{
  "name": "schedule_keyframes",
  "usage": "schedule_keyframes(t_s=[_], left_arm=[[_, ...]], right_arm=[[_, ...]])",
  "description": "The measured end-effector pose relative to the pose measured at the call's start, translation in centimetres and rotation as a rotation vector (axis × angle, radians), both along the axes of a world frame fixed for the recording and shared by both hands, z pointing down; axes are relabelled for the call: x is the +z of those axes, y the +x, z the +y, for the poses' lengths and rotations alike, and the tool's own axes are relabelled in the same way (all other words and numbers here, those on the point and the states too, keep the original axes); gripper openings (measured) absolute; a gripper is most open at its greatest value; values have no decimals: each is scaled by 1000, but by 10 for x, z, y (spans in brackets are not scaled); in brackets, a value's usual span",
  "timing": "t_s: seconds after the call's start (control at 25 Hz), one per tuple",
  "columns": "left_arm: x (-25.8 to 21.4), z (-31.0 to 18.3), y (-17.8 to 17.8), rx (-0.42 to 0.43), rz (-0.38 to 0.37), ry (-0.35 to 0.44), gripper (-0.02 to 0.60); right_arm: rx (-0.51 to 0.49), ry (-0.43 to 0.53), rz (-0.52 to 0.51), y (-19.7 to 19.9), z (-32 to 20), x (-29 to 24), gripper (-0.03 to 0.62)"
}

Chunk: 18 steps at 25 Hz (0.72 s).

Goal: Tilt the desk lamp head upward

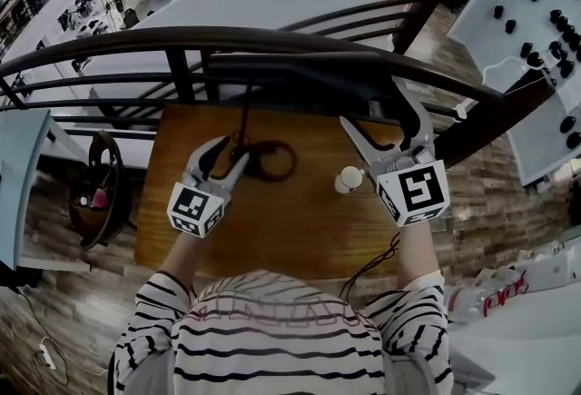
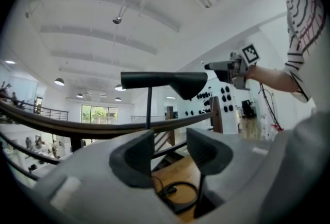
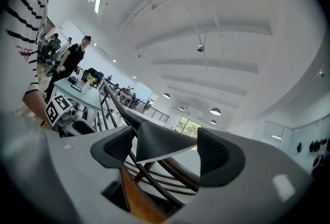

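My right tool (image 3: 167,152) is wide open around the end of the desk lamp head (image 3: 160,140) and does not press it. My left tool (image 2: 170,151) is open and empty, near the lamp's thin stem (image 2: 149,107). On the counter (image 1: 272,230) lie a coiled cable (image 1: 272,162) and a small white object (image 1: 348,178). A dark railing (image 1: 109,48) runs close behind.

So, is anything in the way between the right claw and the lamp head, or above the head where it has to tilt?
Nothing visible. The lamp head has its end between the open jaws of the right claw, which are not clamped on it, and the left gripper view shows only open space above the head.
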<state>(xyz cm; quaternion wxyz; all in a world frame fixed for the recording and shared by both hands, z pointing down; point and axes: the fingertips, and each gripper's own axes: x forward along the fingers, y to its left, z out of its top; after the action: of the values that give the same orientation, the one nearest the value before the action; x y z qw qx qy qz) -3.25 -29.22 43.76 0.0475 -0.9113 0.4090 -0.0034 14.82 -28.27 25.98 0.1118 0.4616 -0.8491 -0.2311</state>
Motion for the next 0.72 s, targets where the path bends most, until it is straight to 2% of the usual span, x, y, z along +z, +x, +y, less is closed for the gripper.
schedule_keyframes(t_s=[0.16,0.36,0.72], left_arm=[[6,-22,5,9,-25,-8,190],[5,-48,8,-2,-23,-16,189],[12,-97,15,-39,-18,-73,189]], right_arm=[[-1,11,30,-3,-10,-1,386],[-39,34,86,-11,-15,-6,391],[-75,34,100,-12,-31,-13,391]])
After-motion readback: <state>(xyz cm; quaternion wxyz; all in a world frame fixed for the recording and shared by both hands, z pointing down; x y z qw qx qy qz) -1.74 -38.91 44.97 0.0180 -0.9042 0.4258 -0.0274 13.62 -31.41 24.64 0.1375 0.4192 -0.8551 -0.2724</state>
